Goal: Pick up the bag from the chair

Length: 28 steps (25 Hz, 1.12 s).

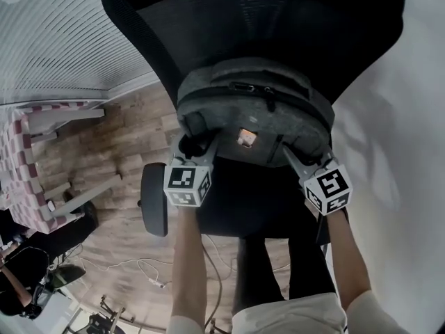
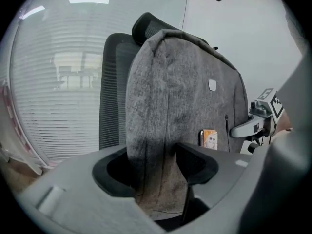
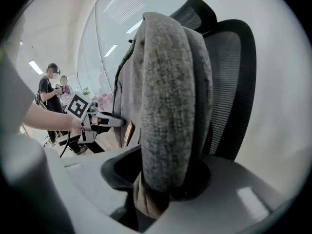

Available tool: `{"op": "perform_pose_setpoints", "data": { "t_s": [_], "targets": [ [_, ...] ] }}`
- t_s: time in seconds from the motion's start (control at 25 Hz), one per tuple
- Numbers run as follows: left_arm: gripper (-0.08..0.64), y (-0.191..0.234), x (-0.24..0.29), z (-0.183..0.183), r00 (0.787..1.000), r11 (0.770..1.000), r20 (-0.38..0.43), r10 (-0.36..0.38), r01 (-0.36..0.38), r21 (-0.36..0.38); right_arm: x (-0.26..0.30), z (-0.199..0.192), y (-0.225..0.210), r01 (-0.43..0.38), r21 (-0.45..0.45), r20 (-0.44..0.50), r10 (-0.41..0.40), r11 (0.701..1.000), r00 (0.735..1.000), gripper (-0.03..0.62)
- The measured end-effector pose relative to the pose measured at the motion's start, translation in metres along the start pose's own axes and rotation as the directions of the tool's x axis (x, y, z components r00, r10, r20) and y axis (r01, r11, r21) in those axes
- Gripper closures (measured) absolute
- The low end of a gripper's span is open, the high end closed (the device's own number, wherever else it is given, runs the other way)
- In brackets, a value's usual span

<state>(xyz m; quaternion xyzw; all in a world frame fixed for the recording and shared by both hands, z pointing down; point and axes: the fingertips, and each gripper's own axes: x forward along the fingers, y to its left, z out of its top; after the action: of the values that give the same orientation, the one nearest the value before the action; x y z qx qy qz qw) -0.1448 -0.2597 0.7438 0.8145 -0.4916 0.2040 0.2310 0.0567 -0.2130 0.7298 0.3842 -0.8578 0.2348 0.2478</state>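
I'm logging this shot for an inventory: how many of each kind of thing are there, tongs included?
grey felt backpack: 1
black mesh office chair: 1
tongs: 2, left tongs and right tongs, both clamped on the backpack
Total: 4

A bright, wood-floored room is showing around the edges.
Pale wood planks [image 1: 132,158] are running under loose cables [image 1: 149,266]. Slatted blinds [image 1: 55,40] are covering the left side and a plain white wall [image 1: 410,152] is closing the right. A pink-and-white chequered piece [image 1: 21,172] is standing at the left edge, and a ceiling strip light [image 2: 87,1] is glowing.
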Motion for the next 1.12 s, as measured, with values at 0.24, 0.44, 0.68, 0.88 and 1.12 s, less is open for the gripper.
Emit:
{"op": "perform_pose_setpoints", "data": {
  "t_s": [0.24, 0.44, 0.68, 0.88, 1.12],
  "targets": [
    [0.295, 0.002, -0.047, 0.024, 0.999, 1.000, 0.043, 0.011, -0.010, -0.012, -0.029, 0.033, 0.039, -0.007, -0.071, 0.018, 0.008, 0.997, 1.000, 0.453],
    [0.295, -0.009, -0.106, 0.049, 0.998, 1.000, 0.057, 0.019, -0.019, -0.008, -0.073, 0.065, 0.078, -0.021, -0.104, 0.028, 0.024, 0.994, 0.999, 0.457],
    [0.296, -0.038, -0.182, 0.105, 0.994, 0.999, 0.099, 0.048, -0.048, -0.005, -0.144, 0.120, 0.110, -0.031, -0.154, 0.067, 0.042, 0.988, 0.997, 0.457],
    [0.299, -0.060, -0.248, 0.125, 0.990, 0.997, 0.114, 0.083, -0.083, -0.006, -0.193, 0.140, 0.147, -0.061, -0.186, 0.087, 0.078, 0.981, 0.993, 0.457],
    [0.301, -0.109, -0.315, 0.133, 0.985, 0.993, 0.131, 0.114, -0.115, -0.002, -0.263, 0.141, 0.179, -0.098, -0.206, 0.100, 0.121, 0.974, 0.988, 0.460]
  ]
}}
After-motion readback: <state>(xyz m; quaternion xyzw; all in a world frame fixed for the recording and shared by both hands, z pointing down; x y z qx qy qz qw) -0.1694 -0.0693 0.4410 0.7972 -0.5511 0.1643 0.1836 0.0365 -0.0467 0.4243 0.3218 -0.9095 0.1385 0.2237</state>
